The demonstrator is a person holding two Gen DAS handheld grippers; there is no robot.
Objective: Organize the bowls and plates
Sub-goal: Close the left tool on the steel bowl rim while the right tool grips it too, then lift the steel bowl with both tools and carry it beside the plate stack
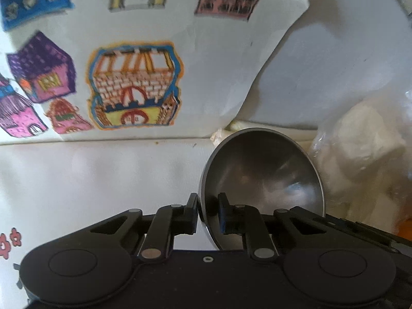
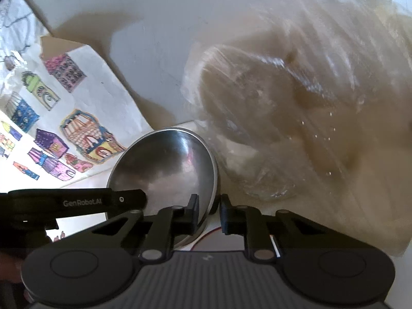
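A steel bowl [image 1: 260, 175] stands tilted on its edge over the white table, its hollow facing the camera. My left gripper [image 1: 208, 206] is shut on the bowl's left rim, one finger outside and one inside. In the right wrist view the same bowl [image 2: 164, 164] shows, with my right gripper [image 2: 209, 206] astride its right rim; the jaws stand narrowly apart and the right finger looks clear of the metal. The left gripper's body [image 2: 77, 202] crosses the bowl's lower left.
A white sheet with coloured house drawings [image 1: 134, 85] leans behind the table at the left. A clear plastic bag with white contents [image 1: 360, 159] sits right of the bowl; it fills the right wrist view's right side [image 2: 296, 116].
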